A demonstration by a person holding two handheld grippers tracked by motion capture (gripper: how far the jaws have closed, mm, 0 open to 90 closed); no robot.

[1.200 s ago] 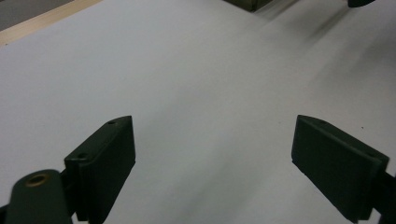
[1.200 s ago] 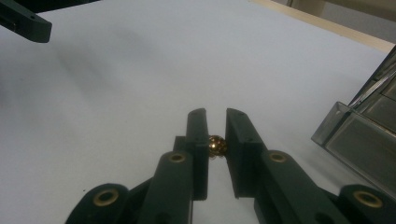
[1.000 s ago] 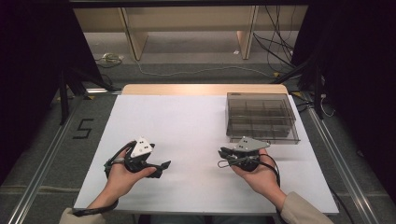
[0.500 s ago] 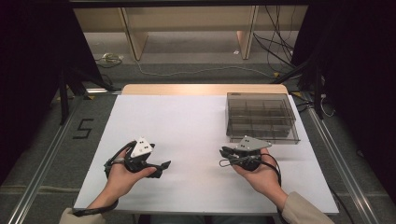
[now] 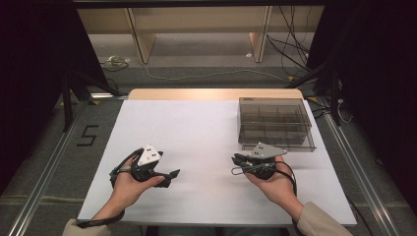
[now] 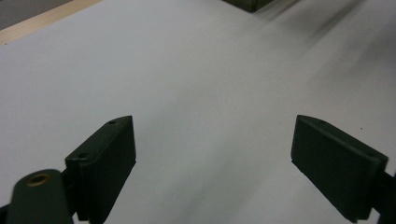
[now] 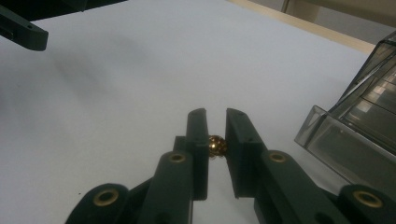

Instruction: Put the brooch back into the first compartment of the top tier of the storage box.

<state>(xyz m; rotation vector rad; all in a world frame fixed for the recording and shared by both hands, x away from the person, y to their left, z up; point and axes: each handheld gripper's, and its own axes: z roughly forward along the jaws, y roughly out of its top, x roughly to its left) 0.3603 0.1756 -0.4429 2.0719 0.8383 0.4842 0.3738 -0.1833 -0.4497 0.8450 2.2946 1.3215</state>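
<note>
The right gripper (image 7: 215, 128), low centre of its own view, pinches a small gold bead (image 7: 217, 145) between near-closed jaws; the left gripper (image 6: 215, 154) stands wide apart over bare white table (image 5: 206, 128). Any slackening could drop the round bead, which may roll away before reaching the clear compartment box (image 5: 275, 123) at upper right.

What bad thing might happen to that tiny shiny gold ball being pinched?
The small round gold bead sits pinched between the right gripper's black fingers, held by a small contact, so it might pop out and roll across the white table. The smoky clear plastic compartment box stands close by that gripper; a careless swing could bump it.
</note>
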